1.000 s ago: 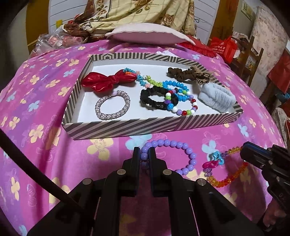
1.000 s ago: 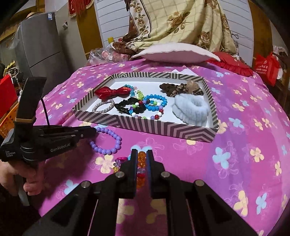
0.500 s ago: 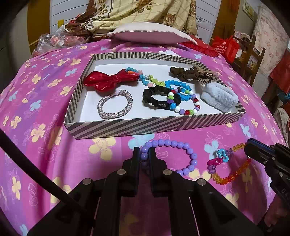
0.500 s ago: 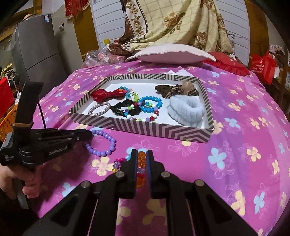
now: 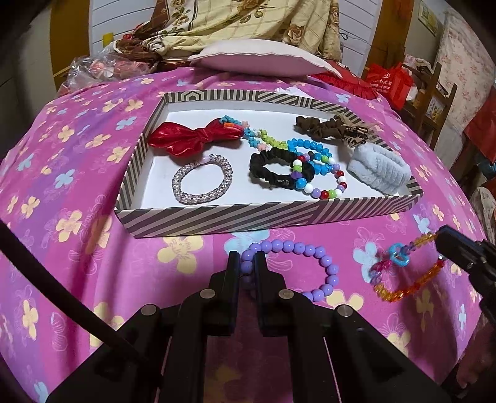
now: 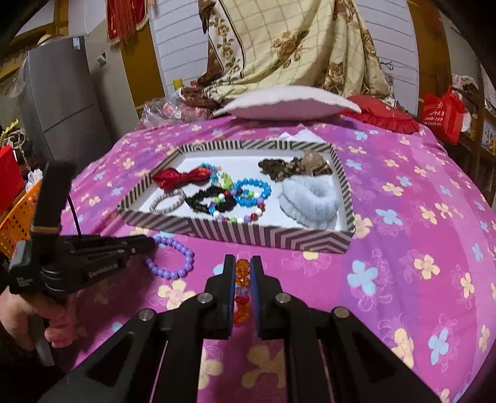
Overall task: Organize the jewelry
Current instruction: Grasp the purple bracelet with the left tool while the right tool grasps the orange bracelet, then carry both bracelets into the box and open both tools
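A striped box (image 5: 266, 217) (image 6: 266, 235) on the pink flowered cloth holds a red bow (image 5: 195, 138), a silver bracelet (image 5: 201, 179), a black scrunchie (image 5: 279, 170), several bead bracelets, a brown scrunchie (image 5: 331, 130) and a grey fluffy band (image 5: 376, 170). My left gripper (image 5: 247, 259) is shut on a purple bead bracelet (image 5: 297, 266) (image 6: 173, 260) just in front of the box. My right gripper (image 6: 242, 263) is shut on an orange bead bracelet (image 6: 241, 285), which hangs with a blue and pink charm (image 5: 396, 252) in the left wrist view.
A white cushion (image 5: 263, 60) and a folded floral blanket (image 5: 248, 24) lie behind the box. A red bag (image 5: 393, 83) and a wooden chair stand at the right. A grey fridge (image 6: 62, 102) and an orange basket (image 6: 15, 217) are at the left.
Both grippers have lifted a little, each with its bracelet. The orange bracelet now hangs off the cloth; the box looks slightly farther and lower.
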